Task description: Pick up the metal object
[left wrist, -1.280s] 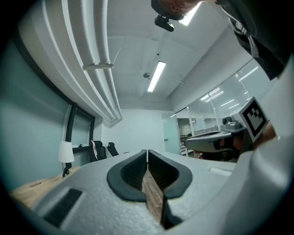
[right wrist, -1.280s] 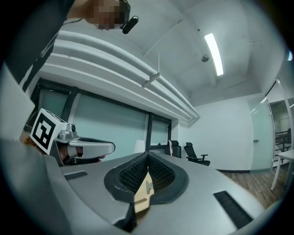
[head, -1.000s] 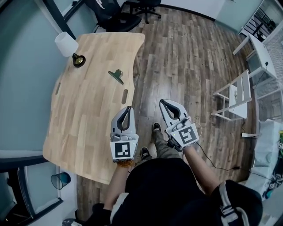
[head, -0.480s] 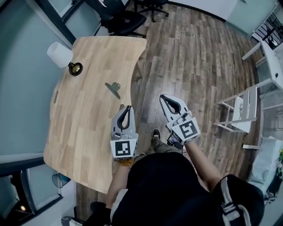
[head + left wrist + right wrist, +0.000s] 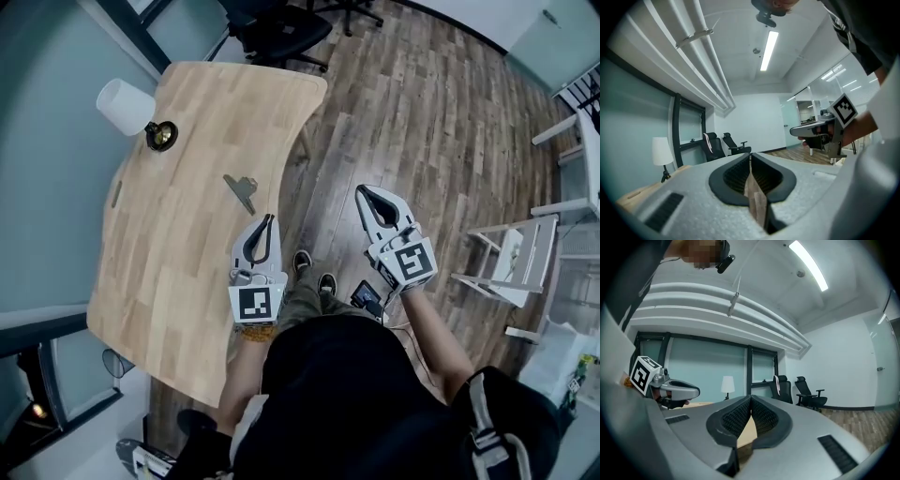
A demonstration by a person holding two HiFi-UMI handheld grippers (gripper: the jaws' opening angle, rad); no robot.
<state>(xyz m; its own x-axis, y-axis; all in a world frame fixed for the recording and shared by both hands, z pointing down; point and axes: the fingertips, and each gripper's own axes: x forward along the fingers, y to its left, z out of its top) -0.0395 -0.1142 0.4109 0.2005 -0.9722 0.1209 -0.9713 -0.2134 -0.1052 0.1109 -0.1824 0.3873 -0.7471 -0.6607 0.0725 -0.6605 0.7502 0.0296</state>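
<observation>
Metal object [image 5: 242, 189]: lying on the wooden counter [image 5: 169, 253], near its right edge, just ahead of the left claw.
Left claw [image 5: 269, 220]: hovering at the counter's edge, jaws closed, empty.
Right claw [image 5: 363, 192]: hanging over the floor [image 5: 422, 122], jaws closed, empty.
Lamp [image 5: 127, 106]: standing at the far corner.

A light wooden table [image 5: 178, 244] stands on a plank floor [image 5: 422, 122]. A lamp [image 5: 127, 106] with a white shade stands near its far left corner. A black office chair [image 5: 281, 28] sits beyond the far end, and a white rack [image 5: 516, 267] stands well apart at the right.
</observation>
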